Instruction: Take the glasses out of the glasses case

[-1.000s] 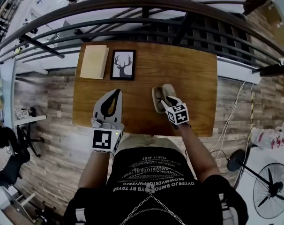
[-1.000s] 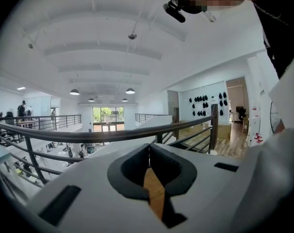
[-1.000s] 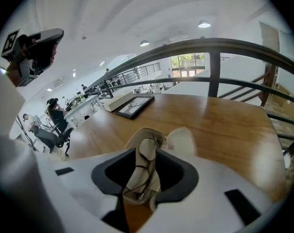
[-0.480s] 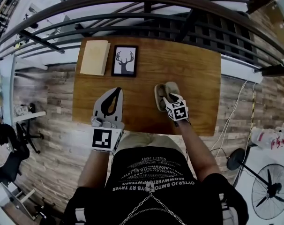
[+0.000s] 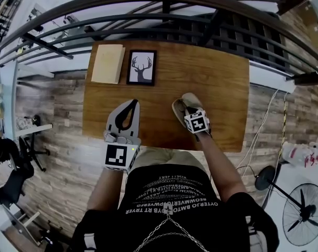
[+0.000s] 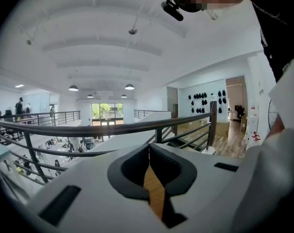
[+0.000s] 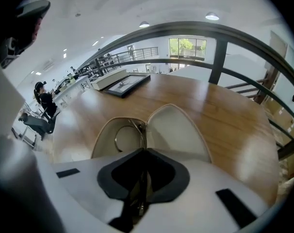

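Two halves of the glasses case [image 5: 177, 108] lie spread open on the wooden table [image 5: 222, 88], so the opening step is done. The glasses [image 7: 125, 138] are inside the case: the right gripper view shows a round wire rim lying in the left half, with the rest of the thin frame running back toward the jaws.

The right gripper [image 5: 187, 109] points steeply down into the case. Its jaws have just been closing and now stand almost together, with a thin piece of the metal frame pinched between the pads. I judge the grasp made, or very nearly so. Nothing is lifted yet, since the rim lies against the lining.

The left gripper [image 5: 129, 109] is over the near left part of the table, well apart from the case. Its jaws meet tip to tip on nothing.

What remains is the main part: raising the glasses clear of the case. With the case unheld, it may shift or rise with them.
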The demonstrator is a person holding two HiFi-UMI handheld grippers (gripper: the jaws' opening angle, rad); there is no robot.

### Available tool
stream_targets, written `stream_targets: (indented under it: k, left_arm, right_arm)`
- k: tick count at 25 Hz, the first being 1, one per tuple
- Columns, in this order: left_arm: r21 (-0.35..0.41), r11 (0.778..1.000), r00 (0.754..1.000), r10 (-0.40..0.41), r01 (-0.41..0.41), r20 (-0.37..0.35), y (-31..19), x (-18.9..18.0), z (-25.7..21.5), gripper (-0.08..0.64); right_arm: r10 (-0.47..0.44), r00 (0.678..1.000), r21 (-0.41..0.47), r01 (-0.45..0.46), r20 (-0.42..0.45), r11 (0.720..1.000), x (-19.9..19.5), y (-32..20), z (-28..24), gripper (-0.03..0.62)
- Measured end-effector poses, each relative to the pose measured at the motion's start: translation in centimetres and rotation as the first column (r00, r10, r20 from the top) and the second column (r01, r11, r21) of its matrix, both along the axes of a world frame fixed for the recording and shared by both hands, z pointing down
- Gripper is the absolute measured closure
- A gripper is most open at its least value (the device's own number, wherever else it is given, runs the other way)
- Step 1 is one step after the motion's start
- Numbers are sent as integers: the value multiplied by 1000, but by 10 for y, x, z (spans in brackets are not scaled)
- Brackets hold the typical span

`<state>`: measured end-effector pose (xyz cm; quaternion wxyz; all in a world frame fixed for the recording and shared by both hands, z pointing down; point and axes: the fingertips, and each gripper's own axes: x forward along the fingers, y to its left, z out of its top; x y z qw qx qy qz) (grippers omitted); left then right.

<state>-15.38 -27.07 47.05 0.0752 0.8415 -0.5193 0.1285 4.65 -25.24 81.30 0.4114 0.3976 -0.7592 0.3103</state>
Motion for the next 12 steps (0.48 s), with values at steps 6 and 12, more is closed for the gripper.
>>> stream_targets:
  k: [6,12]
  left_arm:
    - [-7,1000,1000,-12,12,9,2,-8,4,532]
    - [6,1000,1000,-24,24,7,4,-8,-6,532]
  right_arm:
    - [20,999,-12,-19,32,1000,-2,-1,2,563]
    - [29,997,4,-29,73,1000,0,-2,-15,563]
